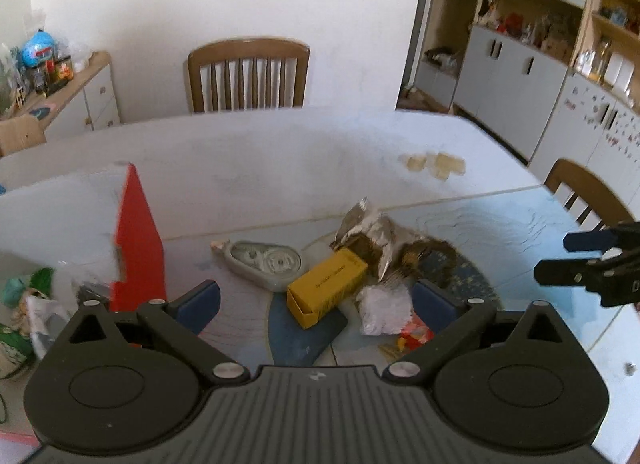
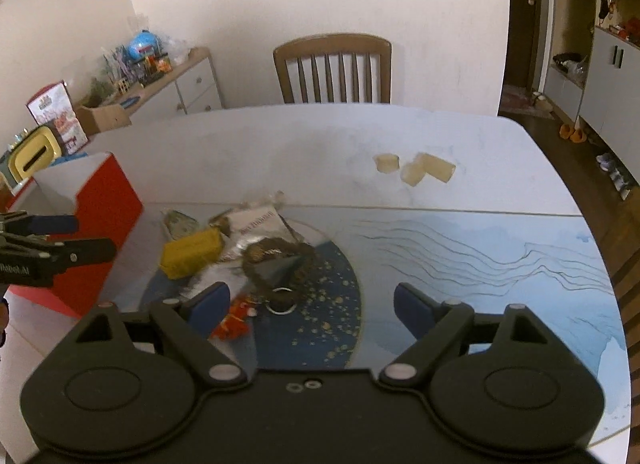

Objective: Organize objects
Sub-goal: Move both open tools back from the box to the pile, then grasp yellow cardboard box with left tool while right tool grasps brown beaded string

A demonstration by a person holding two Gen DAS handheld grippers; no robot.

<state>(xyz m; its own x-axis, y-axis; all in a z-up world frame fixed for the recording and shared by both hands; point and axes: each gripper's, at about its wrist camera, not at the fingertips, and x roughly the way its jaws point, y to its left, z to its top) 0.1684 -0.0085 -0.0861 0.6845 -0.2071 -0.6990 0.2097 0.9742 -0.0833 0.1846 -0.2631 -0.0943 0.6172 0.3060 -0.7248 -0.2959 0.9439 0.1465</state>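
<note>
Nearest, the left gripper (image 1: 316, 300) hangs with jaws spread wide and empty above one yellow box (image 1: 326, 290). Left to right on the table (image 1: 280, 168): one red-and-white bin (image 1: 138, 248), one grey tape dispenser (image 1: 266, 264), crumpled wrappers (image 1: 372, 232), three pale blocks (image 2: 416, 168). The right gripper (image 2: 312, 304) also gapes, holding nothing.

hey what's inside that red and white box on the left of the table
The red and white box stands open at the top, beside the yellow carton. Only its pale inner wall shows from either wrist view; the bottom is hidden by its own sides, so any contents cannot be seen.
</note>
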